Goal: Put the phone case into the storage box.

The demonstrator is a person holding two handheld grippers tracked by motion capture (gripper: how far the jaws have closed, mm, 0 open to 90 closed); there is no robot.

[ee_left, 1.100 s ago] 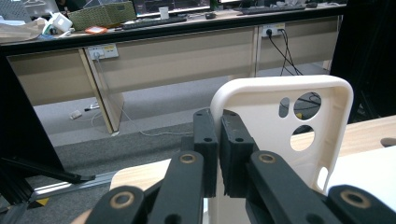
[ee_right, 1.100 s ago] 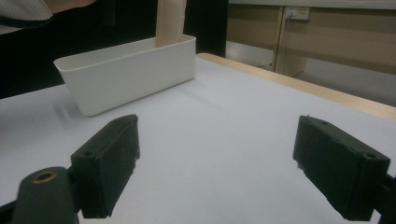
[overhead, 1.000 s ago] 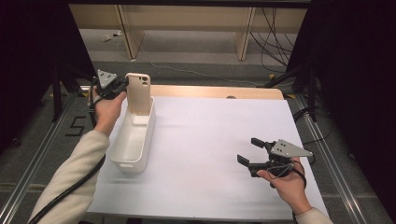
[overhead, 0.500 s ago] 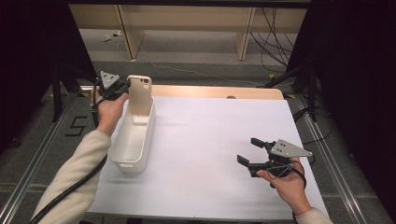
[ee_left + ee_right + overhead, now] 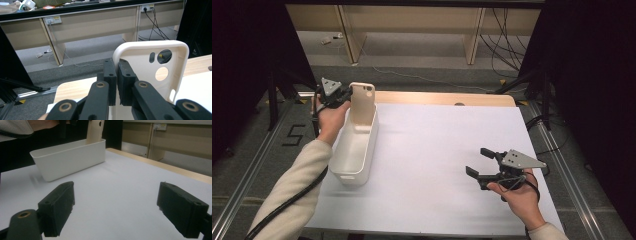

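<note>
A cream phone case (image 5: 361,102) stands upright at the far end of a white oblong bin (image 5: 354,150) on the left of the table. My left gripper (image 5: 343,95) is shut on the case's left edge. In the left gripper view the case (image 5: 160,67) shows its camera cutouts, its edge pinched at my left gripper (image 5: 117,75). My right gripper (image 5: 481,163) hovers low over the table's right side, open and holding nothing. The right gripper view shows my right gripper (image 5: 115,207) with its jaws wide apart, the bin (image 5: 72,158) beyond them and the case (image 5: 95,131) behind it.
The white table top (image 5: 437,160) lies bare between the bin and my right hand, with a wooden strip (image 5: 447,98) along its far edge. Beyond it are a grey floor with cables (image 5: 507,35) and desk legs. Dark stands flank both sides.
</note>
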